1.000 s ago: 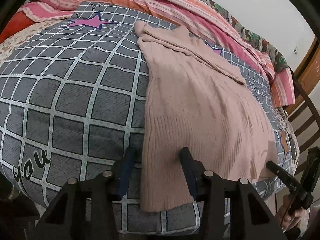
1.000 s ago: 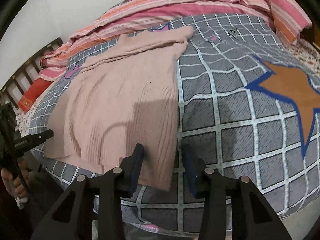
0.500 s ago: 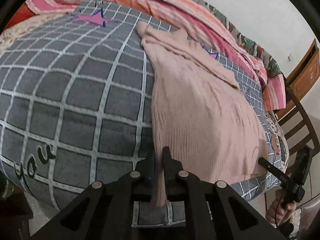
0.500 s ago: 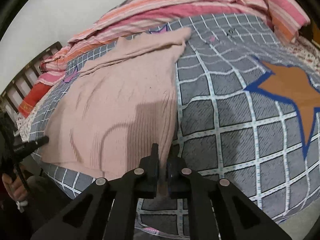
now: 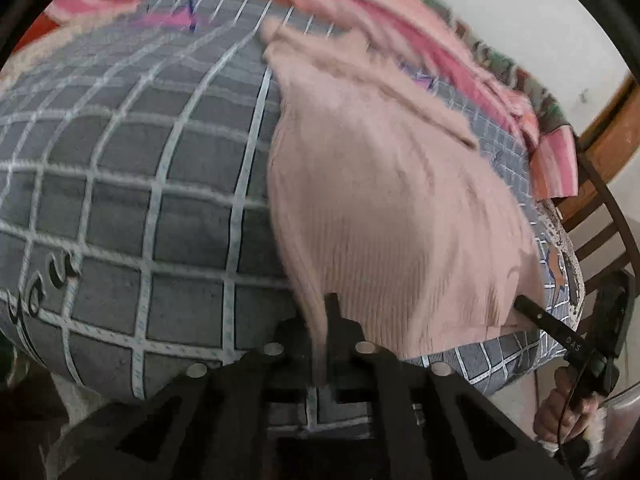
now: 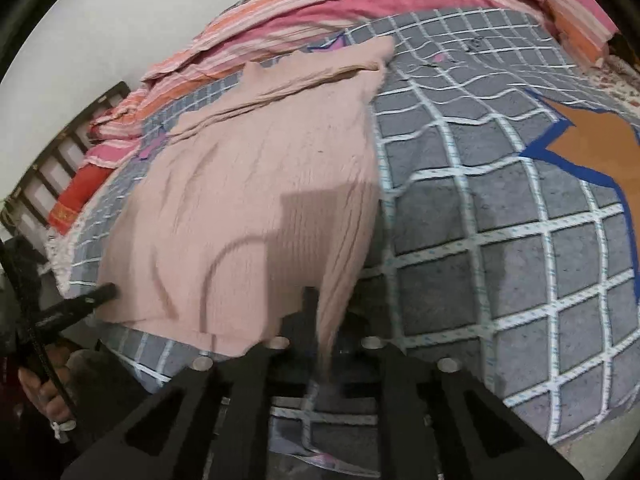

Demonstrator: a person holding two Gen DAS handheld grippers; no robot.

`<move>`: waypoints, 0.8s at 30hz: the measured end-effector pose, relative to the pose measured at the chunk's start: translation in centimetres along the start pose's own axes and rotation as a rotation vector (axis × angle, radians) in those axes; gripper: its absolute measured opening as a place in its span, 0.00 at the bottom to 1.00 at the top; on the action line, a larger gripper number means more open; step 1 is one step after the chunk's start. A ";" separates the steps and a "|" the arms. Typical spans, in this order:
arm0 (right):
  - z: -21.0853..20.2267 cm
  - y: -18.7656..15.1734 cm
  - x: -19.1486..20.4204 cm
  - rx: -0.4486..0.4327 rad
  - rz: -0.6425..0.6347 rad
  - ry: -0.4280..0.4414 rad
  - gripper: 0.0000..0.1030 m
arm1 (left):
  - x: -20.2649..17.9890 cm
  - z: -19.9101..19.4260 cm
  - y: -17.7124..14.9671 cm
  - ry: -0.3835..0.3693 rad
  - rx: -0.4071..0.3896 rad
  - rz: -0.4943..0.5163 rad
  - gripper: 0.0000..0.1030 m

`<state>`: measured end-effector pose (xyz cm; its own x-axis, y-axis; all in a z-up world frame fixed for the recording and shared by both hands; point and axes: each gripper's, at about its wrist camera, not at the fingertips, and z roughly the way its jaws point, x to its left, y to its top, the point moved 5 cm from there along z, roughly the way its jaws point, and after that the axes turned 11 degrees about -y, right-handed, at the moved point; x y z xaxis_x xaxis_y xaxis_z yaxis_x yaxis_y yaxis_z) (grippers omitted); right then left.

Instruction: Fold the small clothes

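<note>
A pale pink ribbed knit sweater [image 5: 384,208] lies on a grey checked bedspread [image 5: 132,200], its sleeves folded across the far end. My left gripper [image 5: 320,320] is shut on the sweater's near left hem corner and lifts it off the bed. In the right wrist view the same sweater [image 6: 256,200] shows, and my right gripper [image 6: 326,320] is shut on its near right hem corner, also raised. The hem between the two corners hangs slack. Each gripper shows at the edge of the other's view, the right one [image 5: 560,332] and the left one [image 6: 76,304].
A striped pink and orange blanket [image 6: 360,4] is bunched along the far side by the white wall. An orange star [image 6: 592,140] is printed on the bedspread to the right. A wooden chair [image 5: 600,208] stands at the bed's right end. A bed rail [image 6: 52,164] is at the left.
Both grippers were open astride the hem corners, then closed on them. Now both lift the near hem up off the bed, and the cloth bulges upward.
</note>
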<state>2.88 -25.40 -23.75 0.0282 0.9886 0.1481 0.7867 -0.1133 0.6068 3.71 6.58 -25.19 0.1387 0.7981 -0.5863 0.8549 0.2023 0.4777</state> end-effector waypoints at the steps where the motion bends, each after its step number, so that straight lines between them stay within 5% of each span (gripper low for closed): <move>1: -0.3 0.1 0.0 -0.011 -0.005 -0.004 0.05 | 0.0 -0.4 0.1 -0.020 -0.015 -0.018 0.06; 10: -5.3 1.9 -1.7 -0.104 0.113 0.119 0.04 | -2.0 -6.8 2.4 -0.157 -0.178 -0.039 0.06; 24: -9.3 8.6 -0.6 -0.252 0.170 0.207 0.04 | -5.6 -10.2 9.6 -0.164 -0.328 0.028 0.06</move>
<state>3.88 -27.94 -11.33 -0.0001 0.9154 0.4025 0.6045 -0.3206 0.7293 6.00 9.89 -10.67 0.2612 0.7094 -0.6546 0.6475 0.3742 0.6639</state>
